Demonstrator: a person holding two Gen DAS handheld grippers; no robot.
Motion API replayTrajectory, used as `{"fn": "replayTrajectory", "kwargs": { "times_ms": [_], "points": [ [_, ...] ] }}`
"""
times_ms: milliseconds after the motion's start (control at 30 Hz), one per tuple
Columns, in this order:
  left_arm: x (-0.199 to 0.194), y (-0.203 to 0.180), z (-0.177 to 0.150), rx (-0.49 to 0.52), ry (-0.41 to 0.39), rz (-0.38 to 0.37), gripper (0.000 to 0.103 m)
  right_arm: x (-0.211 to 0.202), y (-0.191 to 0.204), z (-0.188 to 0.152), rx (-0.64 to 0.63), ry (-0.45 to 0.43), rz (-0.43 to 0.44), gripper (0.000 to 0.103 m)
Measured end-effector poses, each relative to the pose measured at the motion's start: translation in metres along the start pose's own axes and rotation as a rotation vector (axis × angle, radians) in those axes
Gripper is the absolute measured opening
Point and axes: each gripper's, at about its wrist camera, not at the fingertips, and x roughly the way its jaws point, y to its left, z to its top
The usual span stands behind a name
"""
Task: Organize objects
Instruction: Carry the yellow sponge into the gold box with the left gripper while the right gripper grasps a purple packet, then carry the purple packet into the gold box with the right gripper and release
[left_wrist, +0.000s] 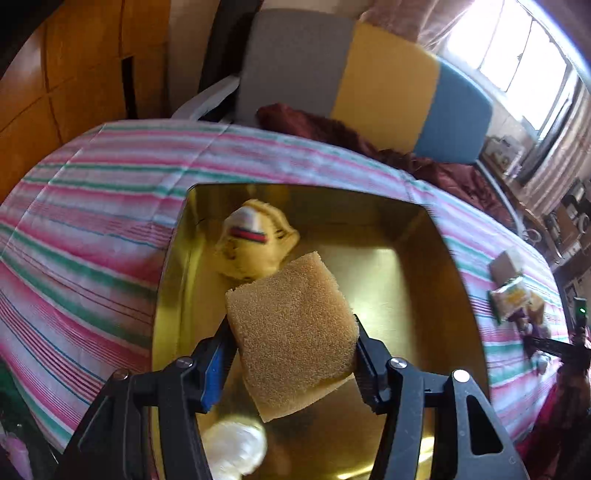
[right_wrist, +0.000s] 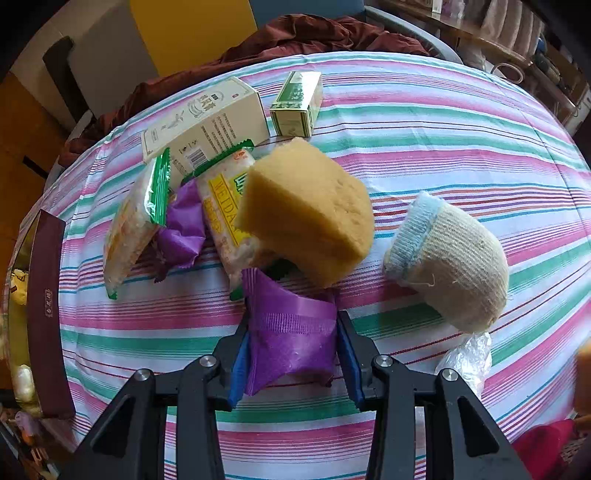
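Here, from the left wrist view, the left gripper (left_wrist: 295, 354) is clamped on a coarse, porous tan sponge block (left_wrist: 291, 321), held above a shiny gold metal tin (left_wrist: 436, 280). Inside the tin lie a yellow rolled sock (left_wrist: 255, 240) and a pale round item (left_wrist: 236, 450), too blurred to identify.

From the right wrist view, the right gripper (right_wrist: 291, 354) is clamped on a crinkled purple packet (right_wrist: 291, 336) over the striped cloth (right_wrist: 443, 147). Beside it lies a second sponge (right_wrist: 310, 210), a knitted beige sock roll (right_wrist: 450, 258), a snack pack reading "WEIDA" (right_wrist: 221, 210), and two cartons (right_wrist: 210, 122) whose print is unreadable.
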Motion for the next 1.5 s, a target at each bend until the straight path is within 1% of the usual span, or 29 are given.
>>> {"fn": "replayTrajectory", "kwargs": {
  "times_ms": [167, 267, 333, 433, 567, 600, 633, 700, 767, 867, 967, 1067, 1133, 1300, 1367, 1433, 1500],
  "points": [
    [0.037, 0.013, 0.005, 0.013, 0.086, 0.063, 0.058, 0.0, 0.003, 0.001, -0.012, -0.001, -0.011, 0.043],
    [0.051, 0.013, 0.012, 0.036, 0.107, 0.099, 0.059, 0.004, 0.002, 0.003, -0.018, 0.0, -0.015, 0.043],
    [0.058, 0.01, 0.019, 0.055, 0.106, 0.131, 0.062, 0.007, 0.005, 0.005, -0.025, 0.001, -0.021, 0.043],
    [0.065, 0.008, 0.026, 0.082, 0.105, 0.171, 0.064, 0.011, 0.015, 0.007, -0.036, 0.0, -0.032, 0.043],
    [0.064, 0.007, 0.029, 0.094, 0.105, 0.163, 0.071, 0.016, 0.026, 0.009, -0.04, -0.001, -0.036, 0.043],
    [0.06, 0.008, 0.027, 0.088, 0.096, 0.157, 0.077, 0.015, 0.027, 0.007, -0.04, -0.002, -0.037, 0.043],
    [0.057, 0.01, 0.027, 0.079, 0.082, 0.15, 0.08, 0.015, 0.027, 0.007, -0.04, -0.002, -0.036, 0.043],
    [0.049, 0.012, 0.026, 0.067, 0.058, 0.133, 0.084, 0.016, 0.027, 0.007, -0.041, -0.001, -0.037, 0.043],
    [0.042, 0.012, 0.022, 0.061, 0.04, 0.121, 0.084, 0.015, 0.027, 0.007, -0.042, -0.001, -0.037, 0.043],
    [0.029, 0.01, 0.015, 0.067, 0.01, 0.137, 0.084, 0.016, 0.029, 0.007, -0.043, -0.002, -0.038, 0.043],
    [0.006, 0.002, 0.004, 0.072, -0.053, 0.135, 0.084, 0.016, 0.027, 0.006, -0.043, -0.001, -0.038, 0.043],
    [-0.022, -0.012, -0.017, 0.085, -0.131, 0.152, 0.084, 0.017, 0.028, 0.007, -0.05, -0.002, -0.043, 0.043],
    [-0.037, -0.017, -0.029, 0.077, -0.17, 0.142, 0.084, 0.016, 0.031, 0.007, -0.057, -0.005, -0.049, 0.043],
    [-0.059, -0.026, -0.051, 0.058, -0.208, 0.112, 0.084, 0.018, 0.036, 0.007, -0.077, -0.01, -0.055, 0.042],
    [-0.065, -0.027, -0.059, 0.048, -0.216, 0.116, 0.084, 0.018, 0.039, 0.007, -0.086, -0.01, -0.061, 0.041],
    [-0.067, -0.029, -0.066, 0.067, -0.215, 0.133, 0.084, 0.016, 0.037, 0.006, -0.091, -0.01, -0.065, 0.041],
    [-0.07, -0.032, -0.073, 0.073, -0.218, 0.135, 0.084, 0.014, 0.039, 0.007, -0.099, -0.01, -0.043, 0.041]
  ]
}}
